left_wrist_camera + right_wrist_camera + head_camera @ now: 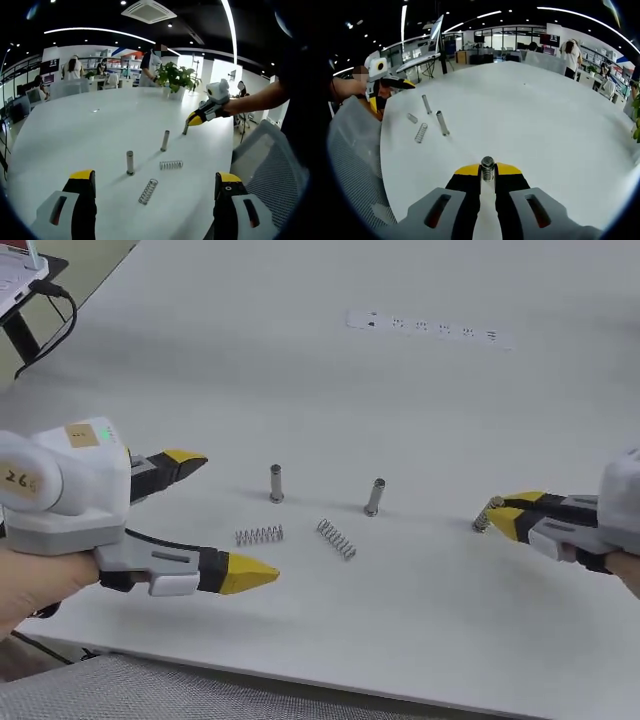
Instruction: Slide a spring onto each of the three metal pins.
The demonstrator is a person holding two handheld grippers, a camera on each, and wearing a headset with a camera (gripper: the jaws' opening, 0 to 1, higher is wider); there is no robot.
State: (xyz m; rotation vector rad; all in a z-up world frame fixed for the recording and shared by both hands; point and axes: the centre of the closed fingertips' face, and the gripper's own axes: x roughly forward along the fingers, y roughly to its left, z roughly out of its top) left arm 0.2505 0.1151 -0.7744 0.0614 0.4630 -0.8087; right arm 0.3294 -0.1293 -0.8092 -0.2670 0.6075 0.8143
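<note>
Two bare metal pins [276, 483] [374, 497] stand upright on the white table [300, 370]. In front of them lie two loose springs [259, 535] [337, 538]. At the right stands a third pin [483, 517] with a spring [487, 170] around it. My right gripper [500, 515] is shut on that spring, its jaws pinching it from both sides. To the left of the pins, my left gripper [215, 515] is held wide open and grips nothing. In the left gripper view the pins [130, 162] [165, 140] and springs [171, 164] [148, 191] lie ahead of the open jaws.
A white power strip [430, 328] lies far back on the table. A laptop stand with a black cable [45, 315] is at the back left. A grey mesh chair [150, 690] sits below the table's near edge. People stand in the far background.
</note>
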